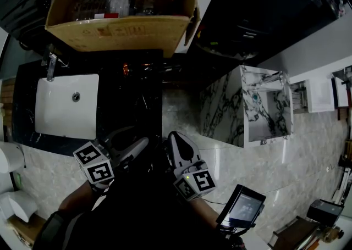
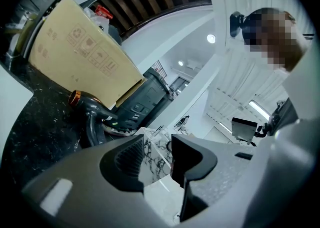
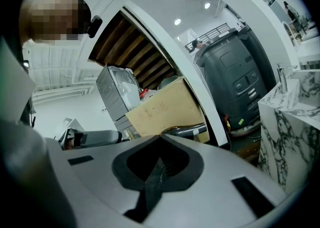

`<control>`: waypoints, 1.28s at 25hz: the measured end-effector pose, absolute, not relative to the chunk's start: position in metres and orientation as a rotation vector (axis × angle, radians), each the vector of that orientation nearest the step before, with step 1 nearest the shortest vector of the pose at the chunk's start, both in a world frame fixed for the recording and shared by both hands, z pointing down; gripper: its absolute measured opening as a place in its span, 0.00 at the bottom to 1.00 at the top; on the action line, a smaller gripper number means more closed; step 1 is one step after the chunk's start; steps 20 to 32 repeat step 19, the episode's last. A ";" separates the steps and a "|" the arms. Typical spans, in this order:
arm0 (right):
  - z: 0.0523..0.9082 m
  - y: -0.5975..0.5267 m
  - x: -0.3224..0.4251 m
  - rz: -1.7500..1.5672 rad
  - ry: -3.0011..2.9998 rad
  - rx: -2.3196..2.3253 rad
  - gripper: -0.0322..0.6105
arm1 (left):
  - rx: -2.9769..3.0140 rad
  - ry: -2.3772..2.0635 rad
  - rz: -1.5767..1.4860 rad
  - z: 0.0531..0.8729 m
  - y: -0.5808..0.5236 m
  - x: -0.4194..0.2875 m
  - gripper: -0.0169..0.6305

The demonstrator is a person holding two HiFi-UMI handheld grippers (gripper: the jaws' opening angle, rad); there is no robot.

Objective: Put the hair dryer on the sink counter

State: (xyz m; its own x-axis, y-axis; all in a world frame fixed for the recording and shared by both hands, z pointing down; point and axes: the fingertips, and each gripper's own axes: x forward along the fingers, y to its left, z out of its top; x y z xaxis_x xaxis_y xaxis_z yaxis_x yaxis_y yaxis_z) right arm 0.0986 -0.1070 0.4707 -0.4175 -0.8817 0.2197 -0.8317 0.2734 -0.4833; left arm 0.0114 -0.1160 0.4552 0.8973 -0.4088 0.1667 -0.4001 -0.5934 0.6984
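Note:
The hair dryer [image 2: 92, 109], dark grey with a copper ring at one end, lies on the black sink counter [image 2: 35, 132] close to a cardboard box. In the head view it is a dim shape [image 1: 137, 70] at the counter's far right, hard to make out. My left gripper [image 2: 157, 157] is open and empty, well short of the dryer. My right gripper [image 3: 159, 164] is shut on nothing; beyond it the dryer's barrel [image 3: 187, 131] shows. Both grippers [image 1: 144, 144] [image 1: 175, 138] hover low over the counter's near right corner.
A white sink basin [image 1: 55, 109] is set in the counter's left half, with a tap [image 1: 51, 66] behind it. The cardboard box [image 1: 118, 32] stands at the back. A marble-patterned cabinet [image 1: 242, 106] is to the right, and a small screen device [image 1: 242, 207] at lower right.

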 end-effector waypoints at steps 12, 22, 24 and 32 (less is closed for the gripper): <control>0.466 -0.111 0.099 -0.791 2.430 -1.625 0.04 | 2.265 -0.579 -0.011 0.457 -0.117 0.012 0.29; 0.462 -0.113 0.099 -0.789 2.411 -1.615 0.04 | 2.263 -0.582 -0.005 0.458 -0.119 0.013 0.29; 0.462 -0.113 0.099 -0.789 2.411 -1.615 0.04 | 2.263 -0.582 -0.005 0.458 -0.119 0.013 0.29; 0.462 -0.113 0.099 -0.789 2.411 -1.615 0.04 | 2.263 -0.582 -0.005 0.458 -0.119 0.013 0.29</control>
